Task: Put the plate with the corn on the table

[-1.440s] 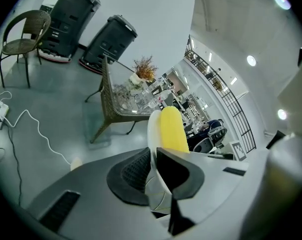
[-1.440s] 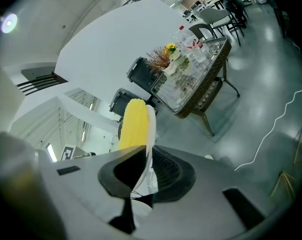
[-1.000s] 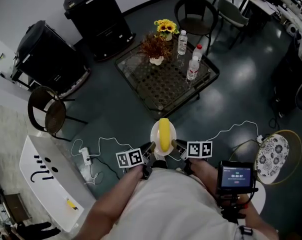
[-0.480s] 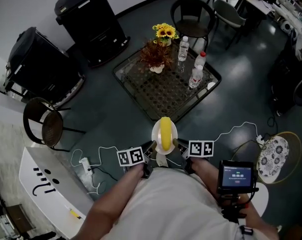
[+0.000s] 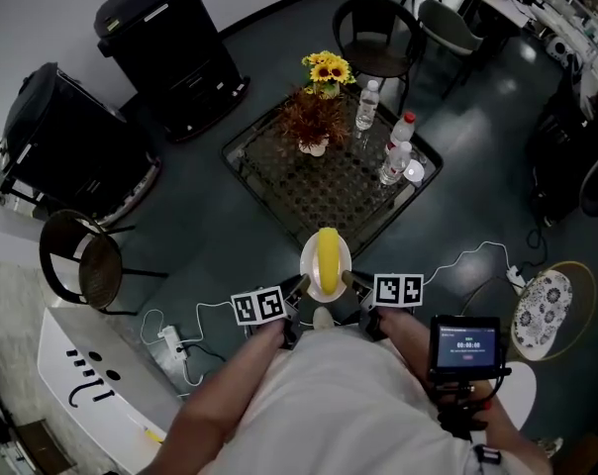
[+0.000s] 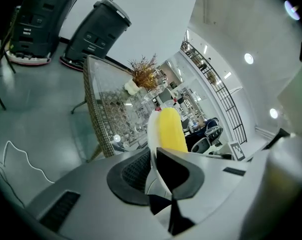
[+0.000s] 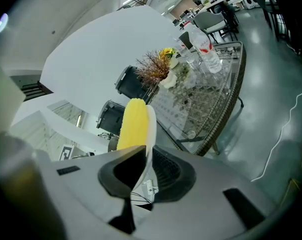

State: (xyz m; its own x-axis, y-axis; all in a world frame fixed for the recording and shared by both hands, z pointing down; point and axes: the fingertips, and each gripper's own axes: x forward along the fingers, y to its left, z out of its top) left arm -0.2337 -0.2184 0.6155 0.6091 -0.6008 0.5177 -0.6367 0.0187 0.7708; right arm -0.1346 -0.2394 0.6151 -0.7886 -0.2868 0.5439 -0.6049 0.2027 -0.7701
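Left gripper [image 6: 156, 156]: jaws pinched together on the white plate [image 5: 306, 262], gripping its rim at about 8 o'clock in the head view.
Right gripper [image 7: 145, 159]: jaws clamped on the same plate's rim at about 4 o'clock, opposite the left one.
Plate: was carried between the two grippers in front of the person's chest, above the dark floor [image 5: 220, 236], at 6 o'clock from the tabletop and near its closest corner.
Corn [image 5: 326, 258]: one yellow cob lay lengthwise on the plate, pointing toward 12 o'clock.
Tabletop [image 5: 319, 191]: glass over a woven frame, set corner-on to the person.
Dried plant [image 5: 311, 119]: stood in a small white pot toward the tabletop's 11 o'clock.
Sunflowers [image 5: 326, 67]: stood at the far corner, at 12 o'clock.
Bottles [image 5: 393, 163]: three clear ones stood along the edge from 1 to 3 o'clock.
Chair [image 5: 378, 33]: a dark one stood beyond the tabletop at 1 o'clock.
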